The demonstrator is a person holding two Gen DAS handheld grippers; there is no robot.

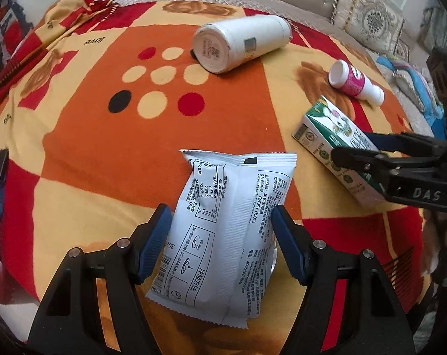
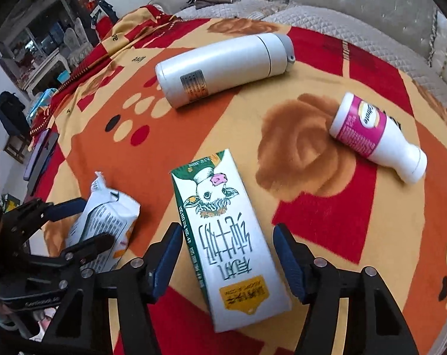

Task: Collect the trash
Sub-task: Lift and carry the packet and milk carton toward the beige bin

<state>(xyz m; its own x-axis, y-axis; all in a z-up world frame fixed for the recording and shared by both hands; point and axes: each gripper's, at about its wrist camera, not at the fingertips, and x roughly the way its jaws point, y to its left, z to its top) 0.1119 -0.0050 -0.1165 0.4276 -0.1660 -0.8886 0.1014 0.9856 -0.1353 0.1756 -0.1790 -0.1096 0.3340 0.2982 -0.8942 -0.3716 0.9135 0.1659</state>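
Seen from the left wrist camera, the left gripper has its jaws spread on either side of a white packet that lies flat on the patterned blanket. The blue pads sit just beside the packet's long edges, and whether they touch it cannot be told. To do this step well, the person should probably lower the fingers until they straddle the packet's middle, then close gently, since a soft packet is likely to buckle or slip if pinched near a corner. On the right, the right gripper reaches over a milk carton. Far off lie a white flask and, to the right, a small pink bottle.

From the right wrist camera, the right gripper is also open, its fingers either side of the milk carton, which lies flat with its far end angled left. There is a clear gap on the right side; on the left the pad is near the carton's edge. Squaring the jaws to the carton's long sides before closing would likely give the firmer hold. The left gripper appears at the near left, around the packet.

Counted: one packet, one carton, one flask, one pink bottle and two grippers.
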